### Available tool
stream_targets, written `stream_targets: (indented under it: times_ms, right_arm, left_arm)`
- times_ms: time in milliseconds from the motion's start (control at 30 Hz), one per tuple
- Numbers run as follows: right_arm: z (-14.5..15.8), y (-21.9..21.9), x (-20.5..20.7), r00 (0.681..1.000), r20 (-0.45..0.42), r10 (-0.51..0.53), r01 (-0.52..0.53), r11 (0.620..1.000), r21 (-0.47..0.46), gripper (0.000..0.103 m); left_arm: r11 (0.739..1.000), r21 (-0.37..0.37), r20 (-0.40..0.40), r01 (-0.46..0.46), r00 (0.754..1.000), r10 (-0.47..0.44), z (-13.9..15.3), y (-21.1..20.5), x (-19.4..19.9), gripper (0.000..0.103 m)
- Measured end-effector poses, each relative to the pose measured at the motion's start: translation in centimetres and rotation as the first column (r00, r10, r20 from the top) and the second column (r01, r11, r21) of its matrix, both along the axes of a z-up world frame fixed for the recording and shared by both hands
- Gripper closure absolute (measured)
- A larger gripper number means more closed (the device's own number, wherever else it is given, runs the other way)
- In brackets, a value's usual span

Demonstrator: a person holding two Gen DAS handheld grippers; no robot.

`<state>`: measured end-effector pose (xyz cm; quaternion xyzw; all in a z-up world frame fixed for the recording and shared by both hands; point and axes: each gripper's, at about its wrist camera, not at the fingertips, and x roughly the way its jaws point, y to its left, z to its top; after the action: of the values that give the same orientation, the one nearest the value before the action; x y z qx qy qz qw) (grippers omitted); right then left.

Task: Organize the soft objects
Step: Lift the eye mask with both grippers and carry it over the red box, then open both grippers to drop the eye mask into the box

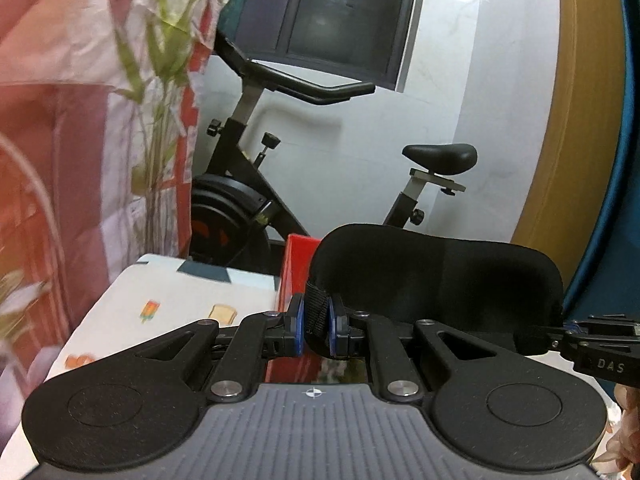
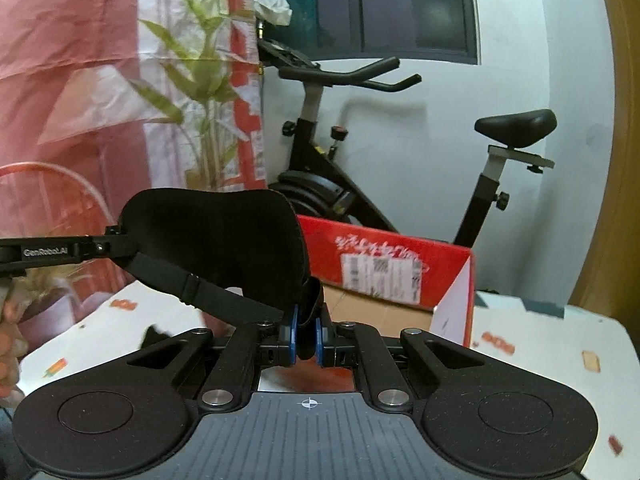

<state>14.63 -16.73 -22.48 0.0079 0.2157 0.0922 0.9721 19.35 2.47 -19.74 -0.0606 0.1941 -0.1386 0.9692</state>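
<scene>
We take the red cardboard box (image 2: 384, 256) as our landmark. Far to its left hangs a thin, creased curtain (image 1: 80, 120), pink and white with green bamboo leaves and red blocks printed on it. Below it and left of the box lies a smooth white tablecloth (image 1: 180, 300) printed with small popsicle and toast pictures; it also runs on to the right of the box.

In front of the box we hold a black sleep mask (image 1: 440, 280), soft and padded with a matte face, a rounded outline and a woven elastic strap (image 2: 208, 292) with a small slider. It hangs in the air over the box's near edge, stretched between our two tools. Our left gripper (image 1: 317, 326) has its blue pads pinched on the mask's left end, where the strap loops around. Our right gripper (image 2: 307, 338) has its blue pads pressed tight on the mask's right end. In the right wrist view the left tool's side reads "GenRoboLAI"; in the left wrist view the right tool shows "DAS".

The box itself is open, plain brown inside, with blurred white script and a white shipping label on its red flap, neither of which we can read. Behind the box stands a black exercise bike (image 2: 320, 168) with curved handlebars and a moulded saddle, against a white wall under a dark window (image 1: 340, 20). To the right of the box curves a yellowish wooden panel (image 1: 568, 100).
</scene>
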Motion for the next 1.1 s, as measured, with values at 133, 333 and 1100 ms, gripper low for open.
stream_targets:
  times_ms: [133,333,1100]
  right_arm:
    - [-0.1,-1.1,4.3,0.999,-0.039,-0.032,0.032,0.999,0.0,0.095]
    - [-1.7,-3.2,10.1,0.986,-0.148,-0.077,0.079,0.997,0.01,0.095]
    - [-7.1,-6.0,17.2,0.891,-0.424,-0.163,0.186,0.982,0.013,0.076]
  left_arm:
    - [1.0,0.017,-0.042,0.017,0.999,-0.017,0.0,-1.3,3.8,0.09]
    - [0.998,0.035,-0.183,0.044,0.983,-0.037,-1.8,-3.2,9.7,0.09]
    - [0.966,0.189,-0.302,0.176,0.947,-0.113,-5.5,-6.6,15.4,0.055]
